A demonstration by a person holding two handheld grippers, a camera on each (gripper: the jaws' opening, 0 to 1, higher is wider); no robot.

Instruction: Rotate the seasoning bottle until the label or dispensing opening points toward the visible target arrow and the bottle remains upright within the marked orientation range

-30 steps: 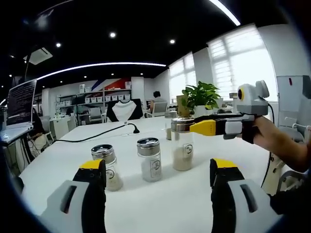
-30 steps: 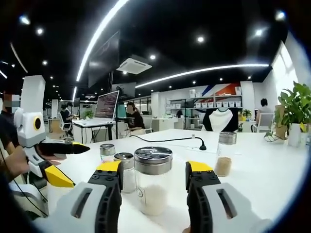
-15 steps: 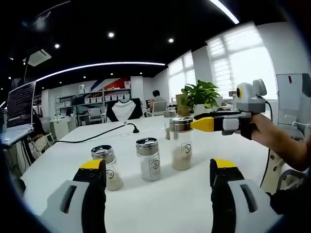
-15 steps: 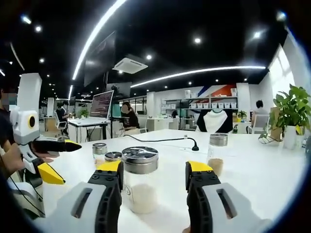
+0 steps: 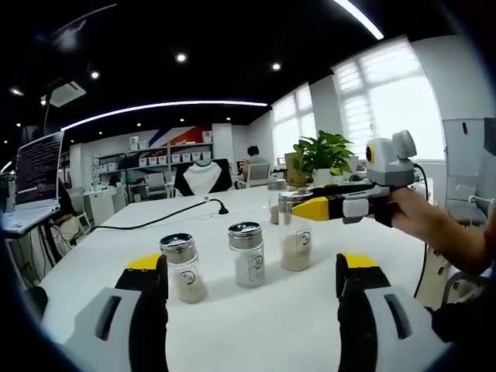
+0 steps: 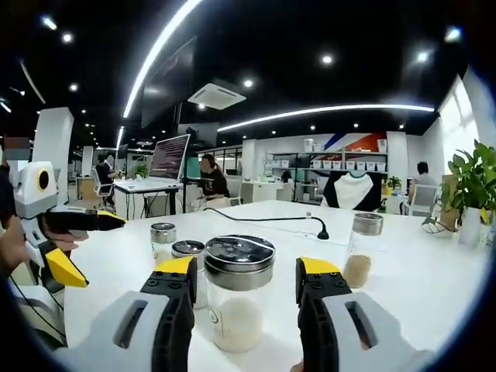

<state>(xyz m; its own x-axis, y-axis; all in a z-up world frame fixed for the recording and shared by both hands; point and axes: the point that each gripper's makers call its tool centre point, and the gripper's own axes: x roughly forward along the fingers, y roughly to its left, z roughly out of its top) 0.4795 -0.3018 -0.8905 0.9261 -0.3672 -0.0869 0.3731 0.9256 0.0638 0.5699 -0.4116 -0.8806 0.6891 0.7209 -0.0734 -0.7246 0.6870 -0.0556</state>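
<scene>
So the right tool has its jaws spread wide around the bottle, one on each side, not clamped as far as I can see. That bottle stands upright on the white surface, steel lid on top, pale powder in the lower part. In the left gripper view it's the one at 1 o'clock, with the right tool reaching in from 3 o'clock at lid height. Two smaller shakers stand near it toward 9 o'clock. The left tool is open wide too, holding nothing, hanging short of the shakers. A fourth jar sits well apart, and a black cable runs across the back.
</scene>
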